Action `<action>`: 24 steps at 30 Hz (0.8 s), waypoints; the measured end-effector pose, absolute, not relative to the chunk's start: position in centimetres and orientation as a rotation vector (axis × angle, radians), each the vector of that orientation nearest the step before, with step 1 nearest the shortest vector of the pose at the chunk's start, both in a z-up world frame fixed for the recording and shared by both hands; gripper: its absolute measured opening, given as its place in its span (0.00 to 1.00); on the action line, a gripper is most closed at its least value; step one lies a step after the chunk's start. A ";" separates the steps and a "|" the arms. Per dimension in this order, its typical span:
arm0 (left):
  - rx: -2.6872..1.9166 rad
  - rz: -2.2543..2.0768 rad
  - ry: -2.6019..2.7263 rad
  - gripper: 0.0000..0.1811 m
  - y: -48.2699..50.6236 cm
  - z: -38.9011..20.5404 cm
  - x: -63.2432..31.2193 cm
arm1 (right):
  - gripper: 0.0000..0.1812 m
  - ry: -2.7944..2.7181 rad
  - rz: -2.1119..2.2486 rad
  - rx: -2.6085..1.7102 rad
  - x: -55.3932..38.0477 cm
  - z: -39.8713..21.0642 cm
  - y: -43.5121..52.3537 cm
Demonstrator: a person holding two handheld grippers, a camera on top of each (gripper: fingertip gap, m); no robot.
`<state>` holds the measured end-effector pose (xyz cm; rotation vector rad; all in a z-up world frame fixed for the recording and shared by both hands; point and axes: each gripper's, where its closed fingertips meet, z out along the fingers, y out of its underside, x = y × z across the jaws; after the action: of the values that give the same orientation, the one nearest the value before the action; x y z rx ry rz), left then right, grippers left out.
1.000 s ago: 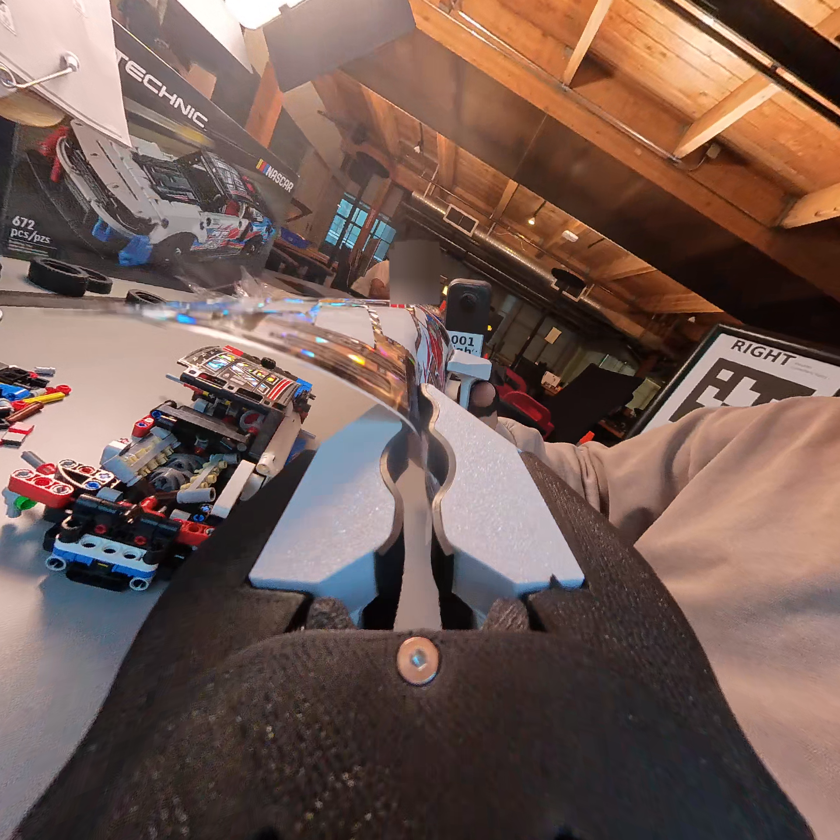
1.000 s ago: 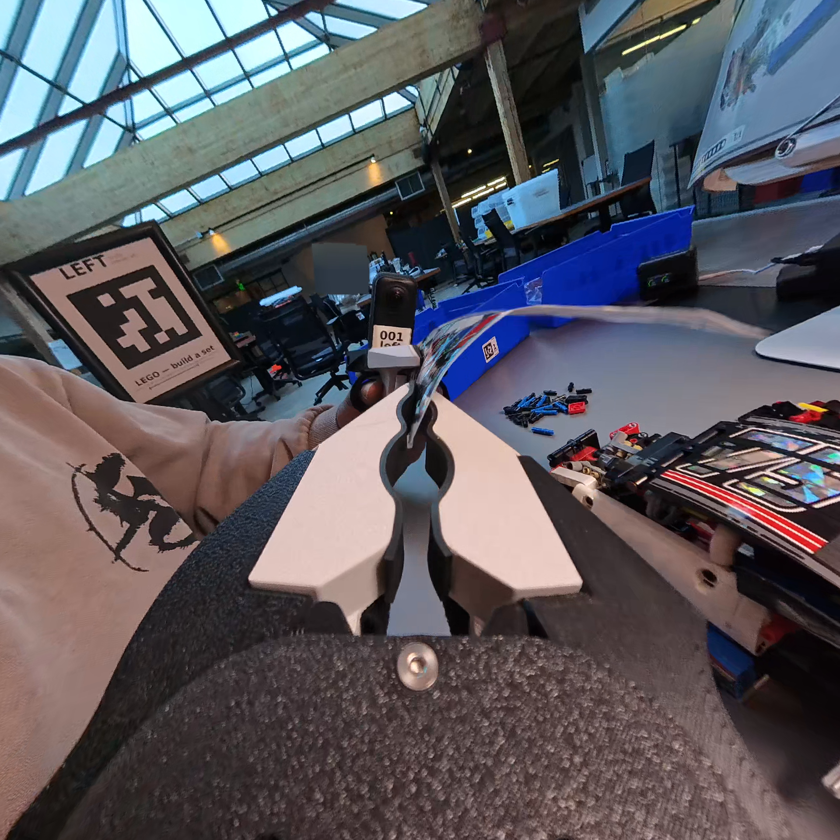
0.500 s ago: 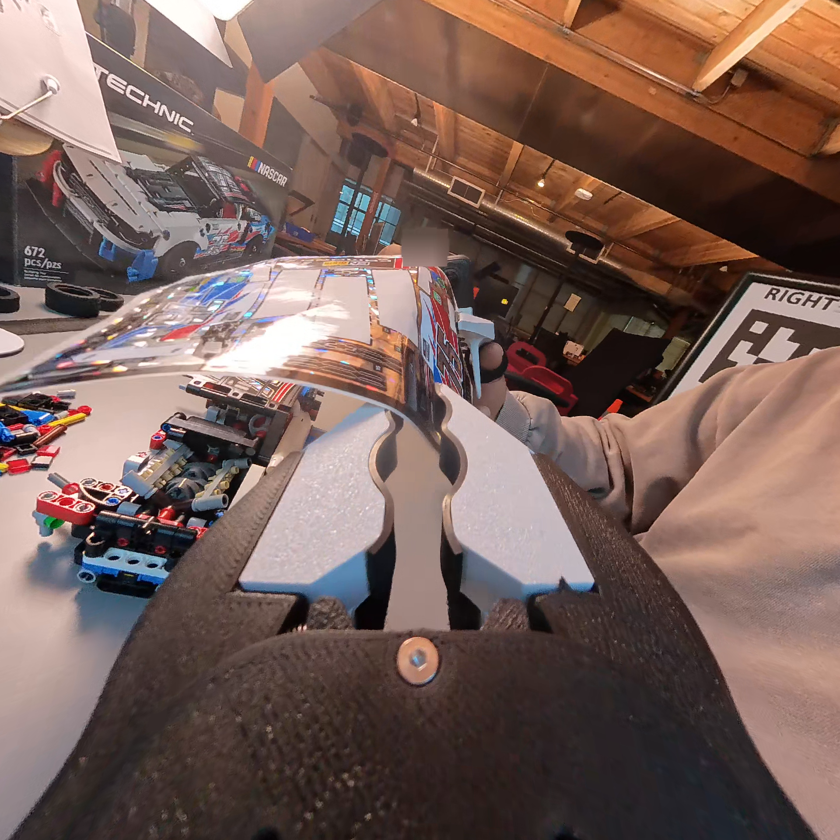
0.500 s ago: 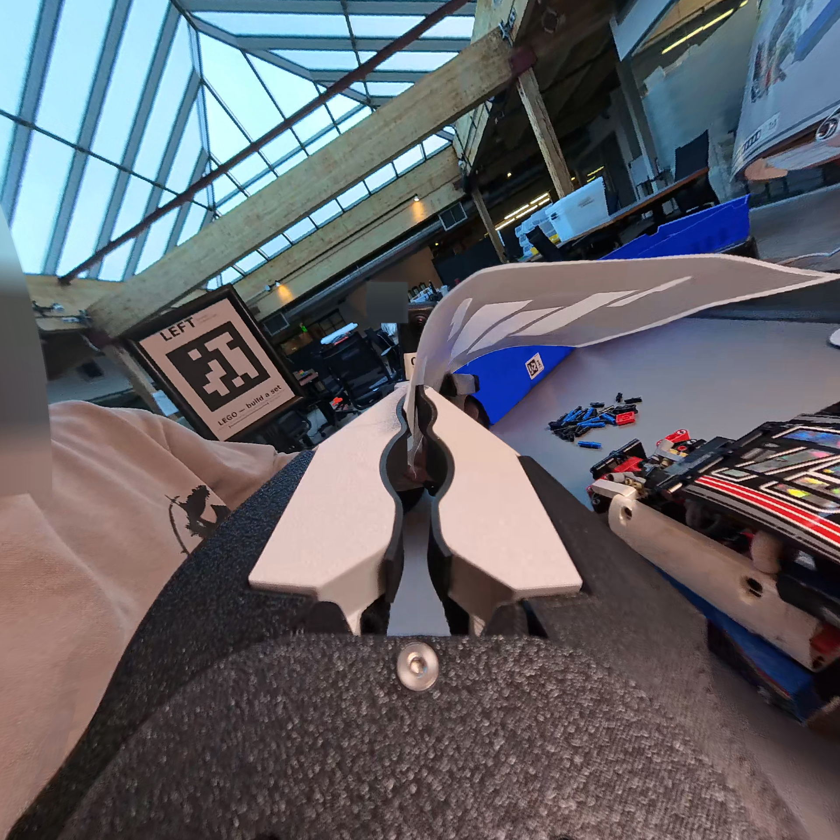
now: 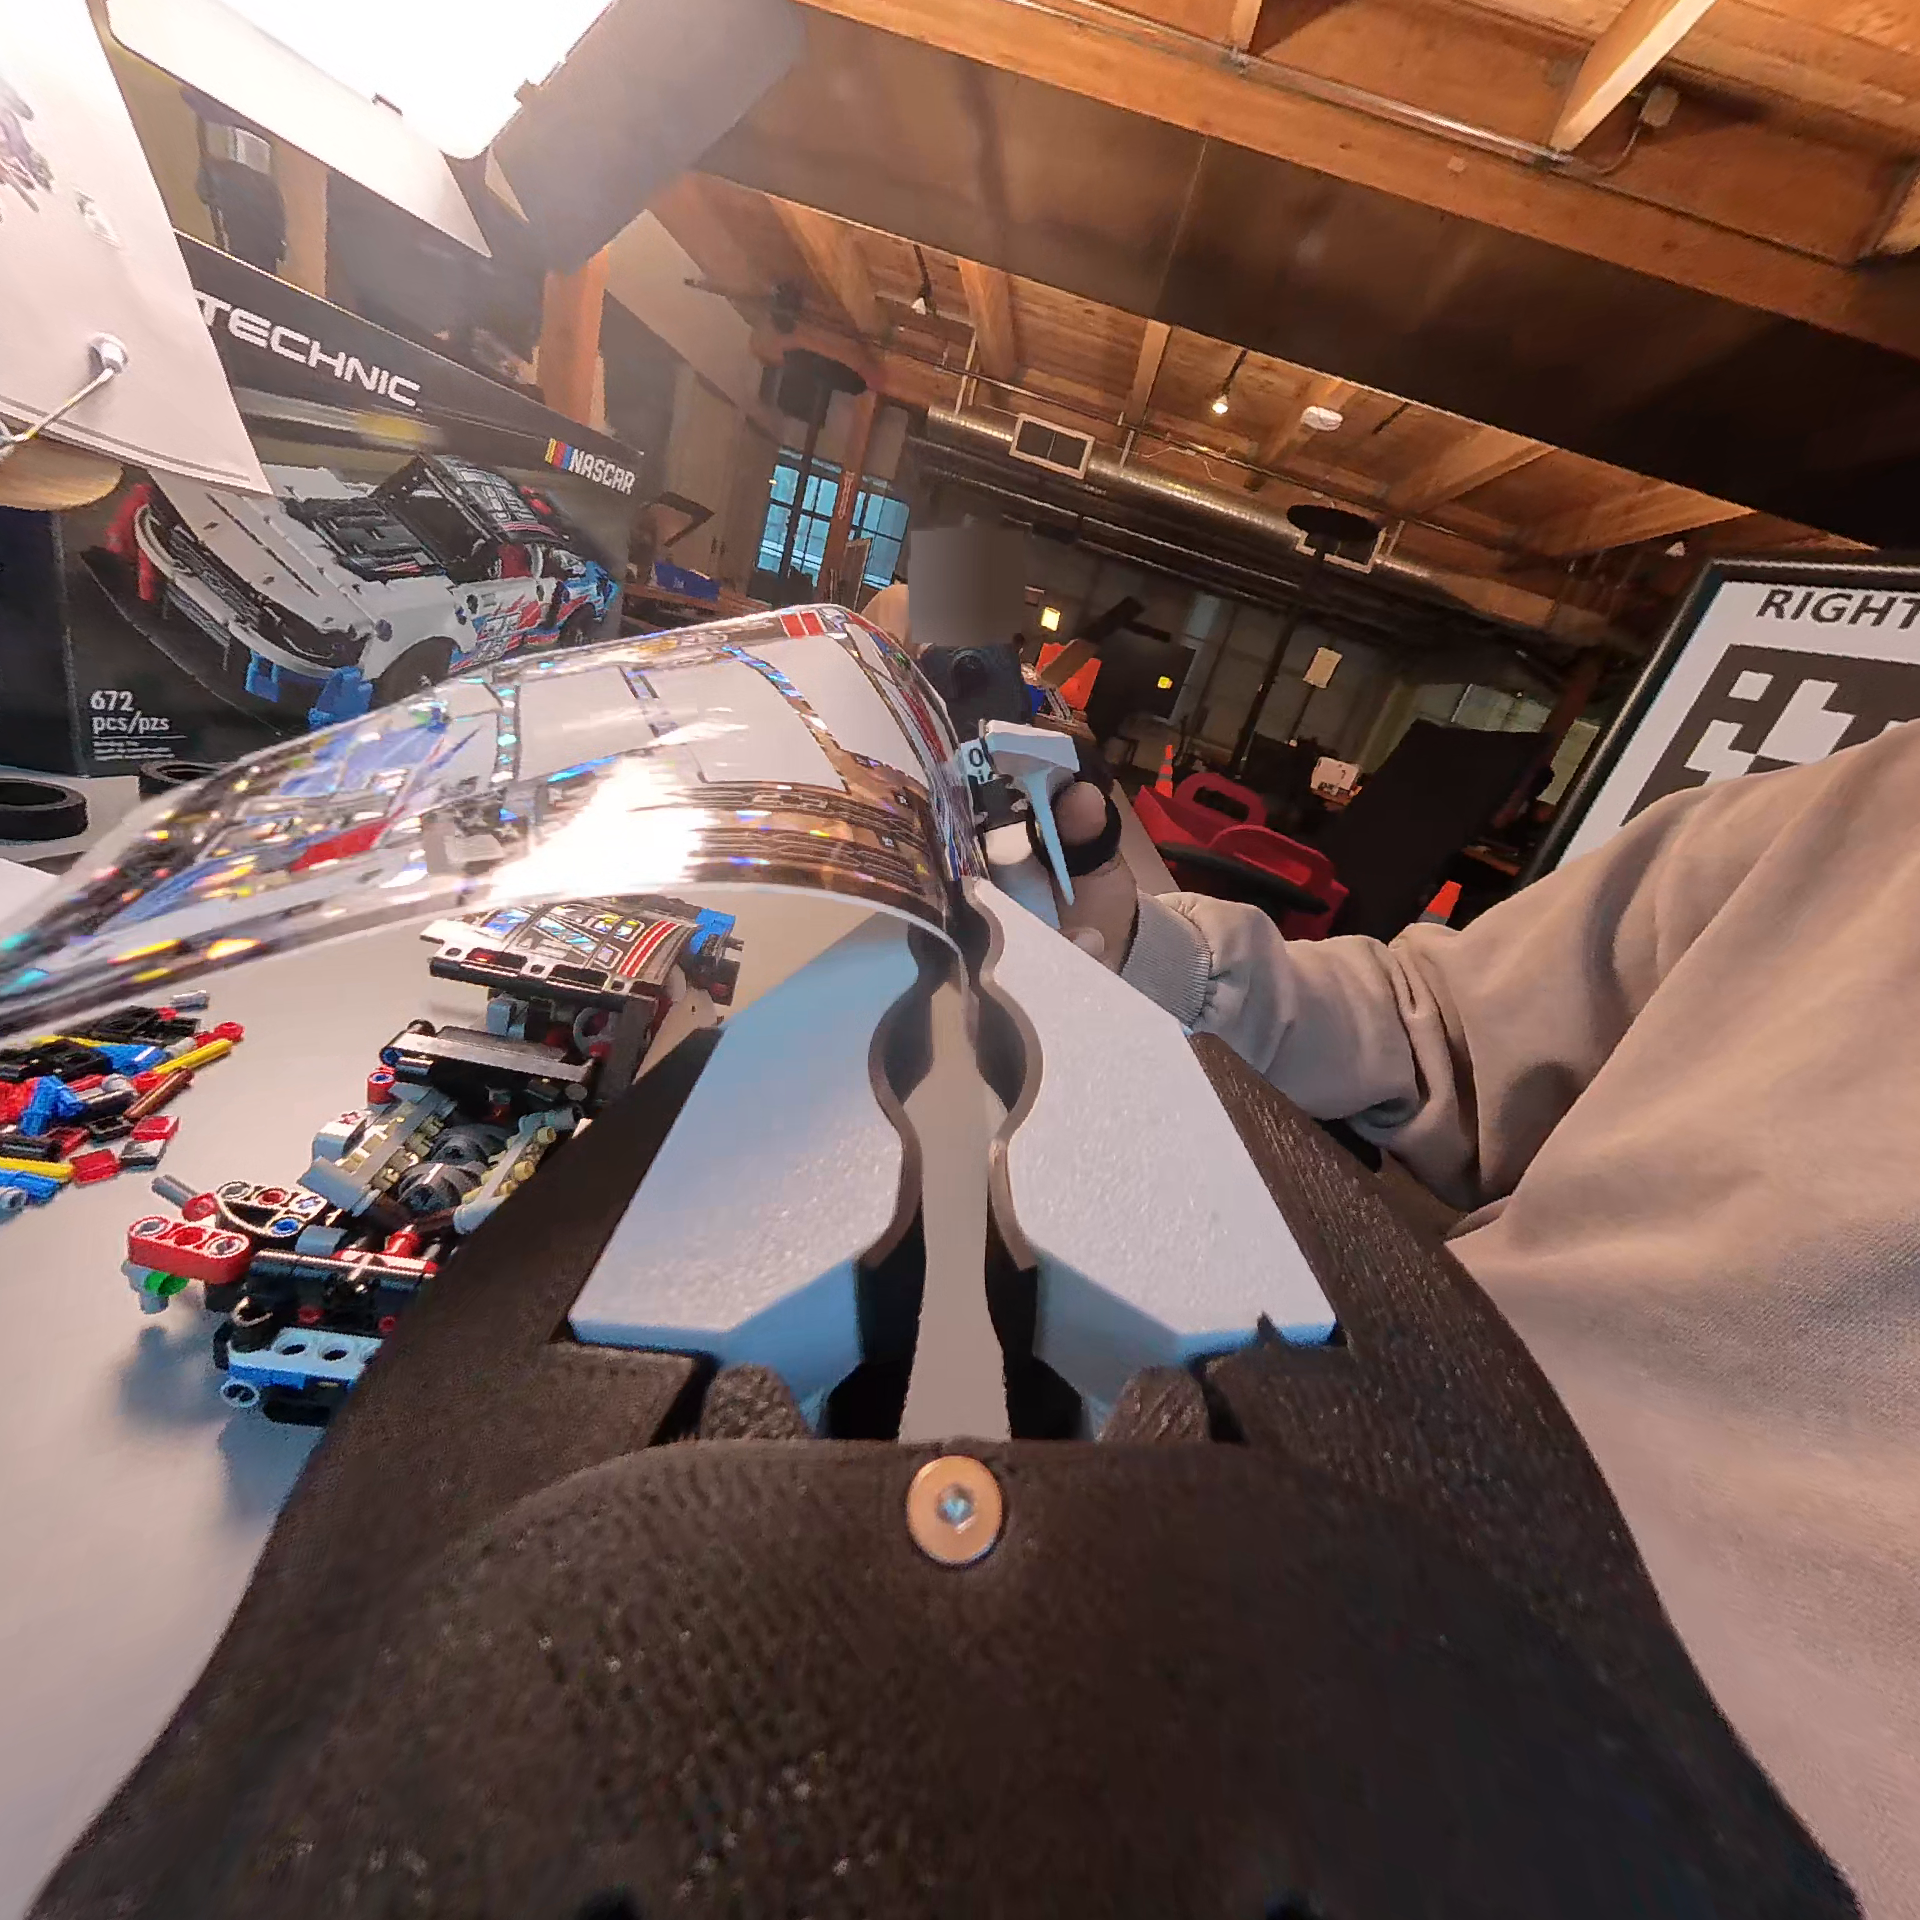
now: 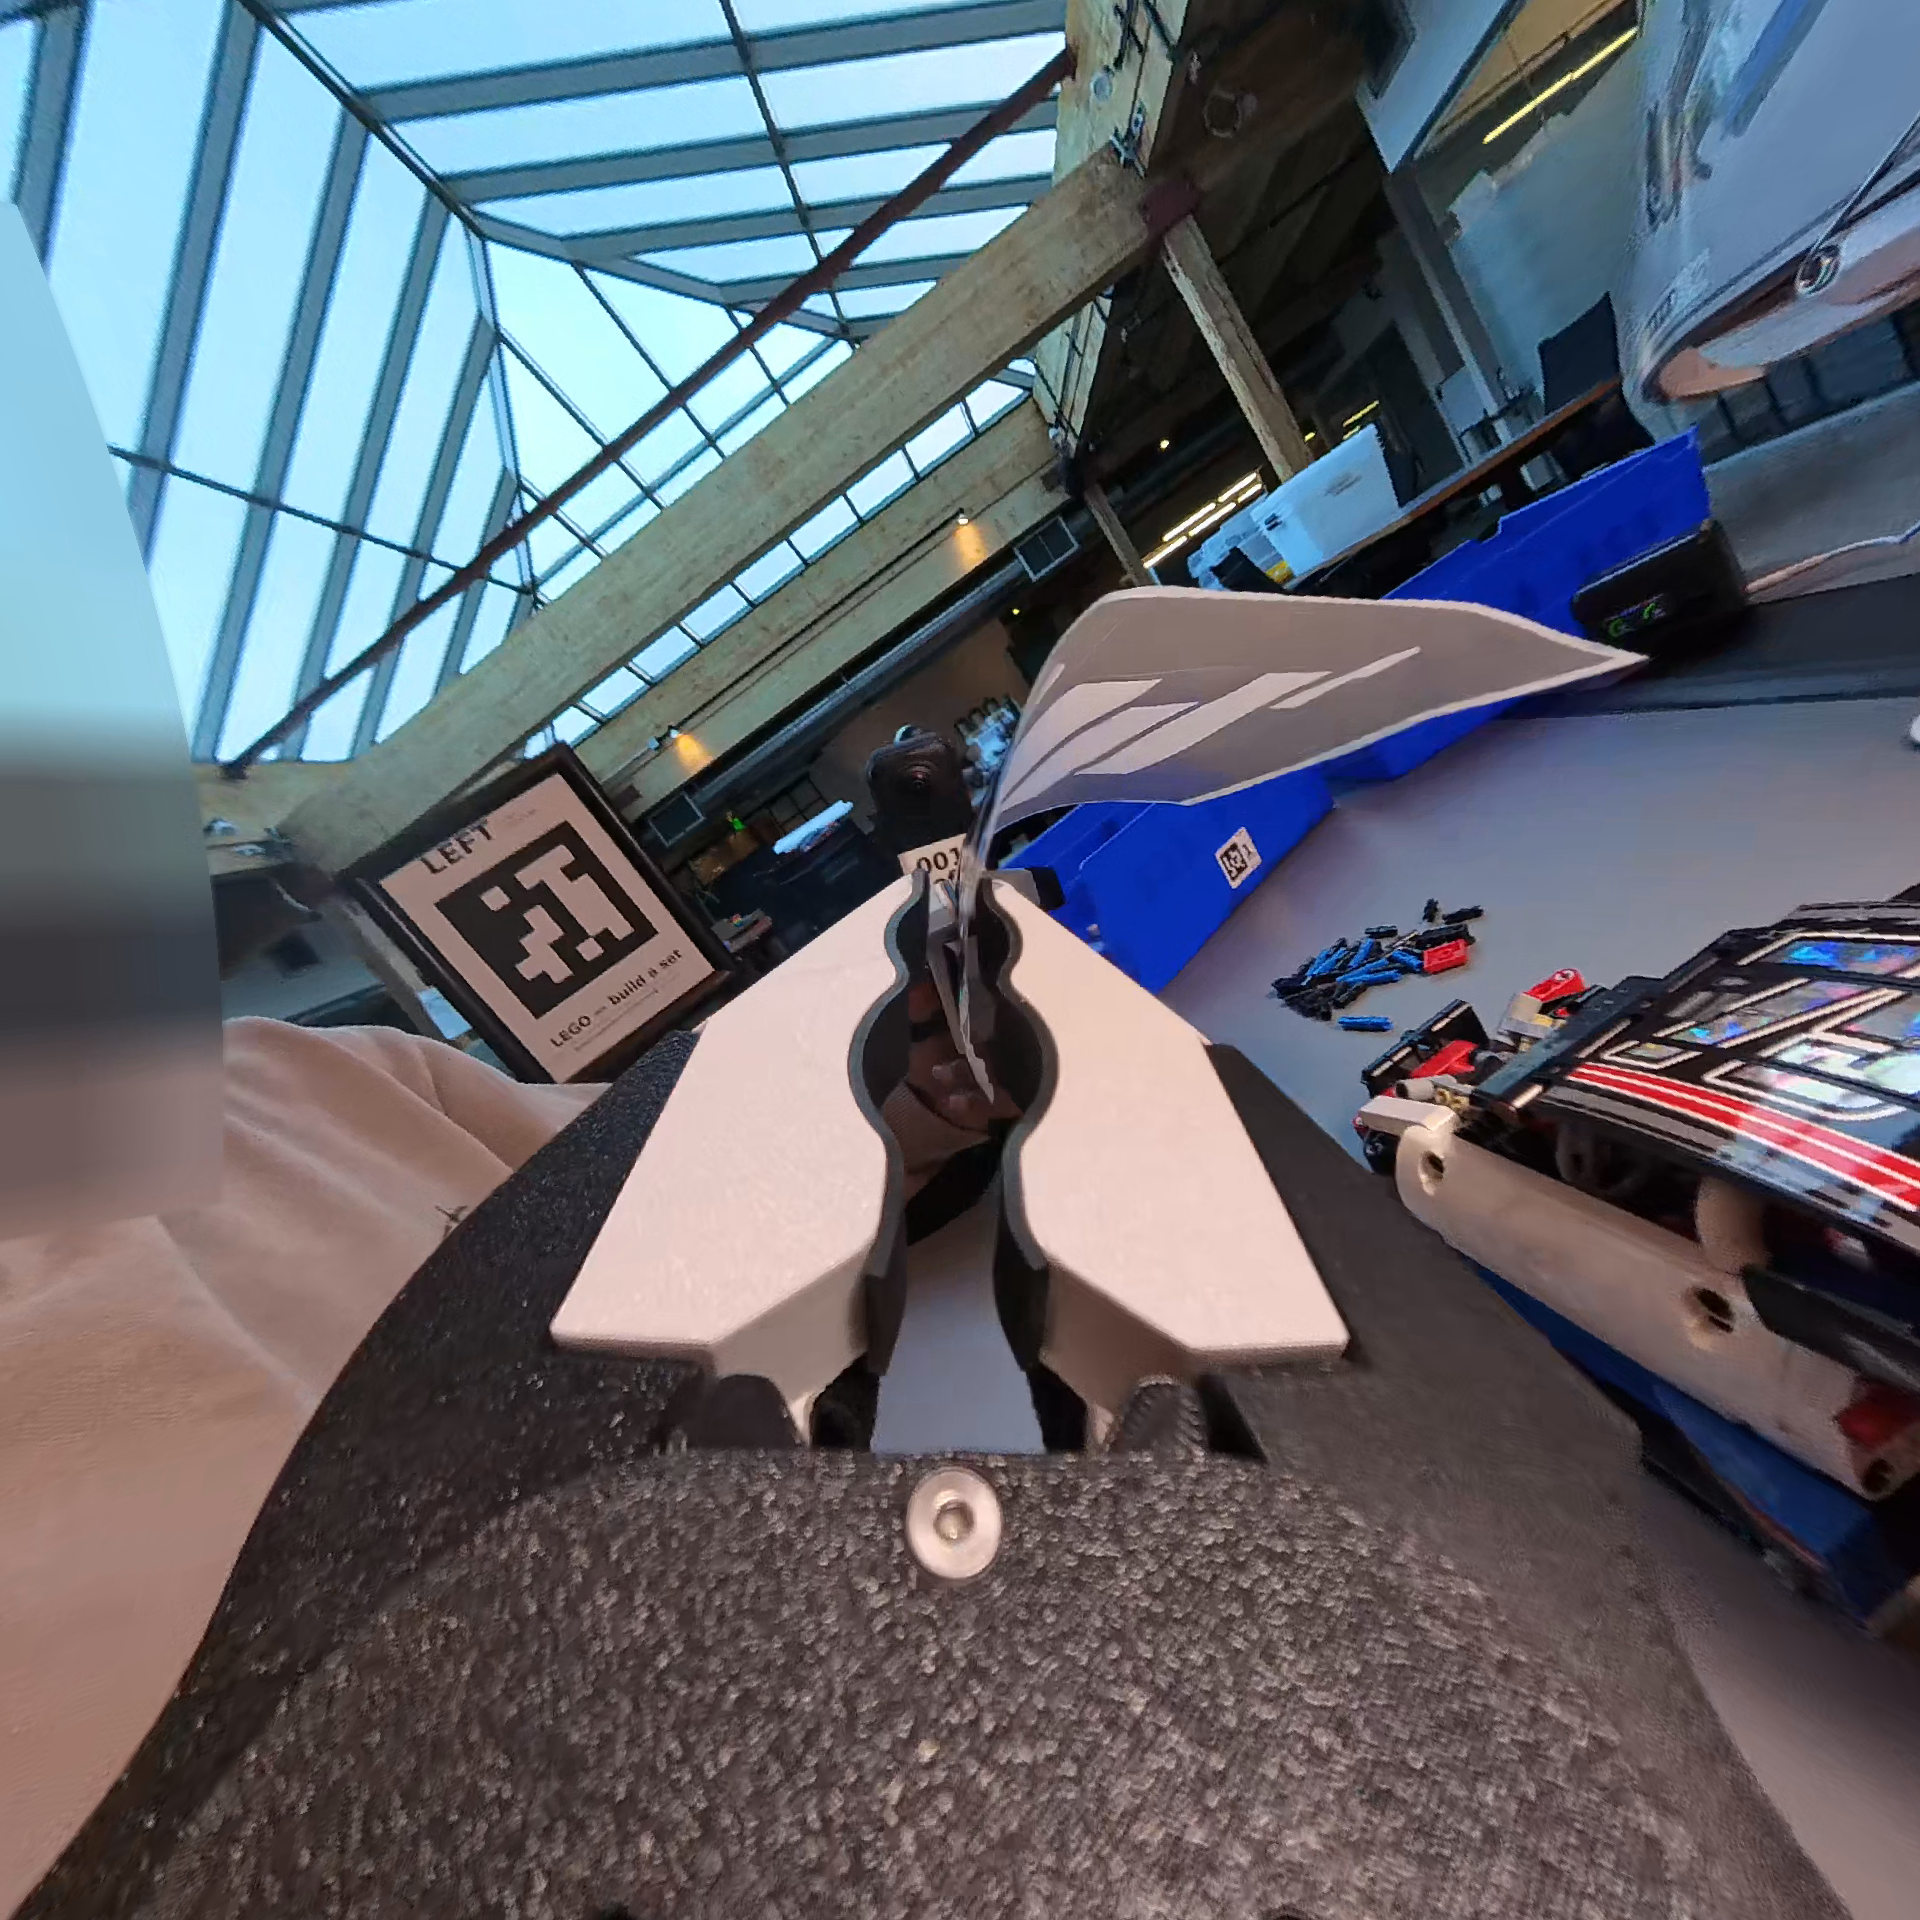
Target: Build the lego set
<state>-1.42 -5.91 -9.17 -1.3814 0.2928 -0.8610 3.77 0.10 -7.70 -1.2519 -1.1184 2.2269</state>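
A glossy sticker sheet (image 5: 582,769) is held up above the table and bows away from the pinch point. Its white back shows in the right wrist view (image 6: 1278,686). My left gripper (image 5: 961,925) is shut on one end of the sheet. My right gripper (image 6: 961,904) is shut on the same end, facing the left one. The right gripper's body also shows just behind the sheet in the left wrist view (image 5: 1029,790). The partly built lego car (image 5: 457,1122) stands on the grey table (image 5: 104,1507) under the sheet. Its stickered black roof (image 6: 1766,1049) is close by.
Loose small pieces (image 5: 94,1091) lie left of the car, and a pile of blue and black pins (image 6: 1371,956) lies beyond it. The set's box (image 5: 312,582) and black tyres (image 5: 42,805) are at the back. A blue bin (image 6: 1455,623) borders the table. A person's sleeve (image 5: 1558,1039) is at the right. From either gripper's tips it is about 15 cm to the partly built lego car (image 5: 457,1122).
The sheet, seen nearly edge-on a second ago, has turned and bowed upward, showing its printed face to the left view and white back to the right. Both grippers tilted up and stayed shut.
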 end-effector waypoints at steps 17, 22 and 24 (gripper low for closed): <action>-1.511 -0.695 0.309 0.03 -5.0 -10.6 -2.5 | 0.00 -1.271 2.271 -1.089 5.9 -5.9 -1.6; -1.389 -0.716 0.109 0.05 -5.7 -7.7 -7.9 | 0.00 -1.276 2.324 -1.066 6.7 -5.4 -1.3; -1.354 -0.765 0.083 0.06 -6.0 -7.4 -8.6 | 0.00 -1.289 2.323 -1.068 6.6 -5.7 -1.5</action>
<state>-8.62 -5.95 -7.39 -1.3541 0.0827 -0.7654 6.61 -1.45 -5.73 -1.0682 -1.2892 2.3229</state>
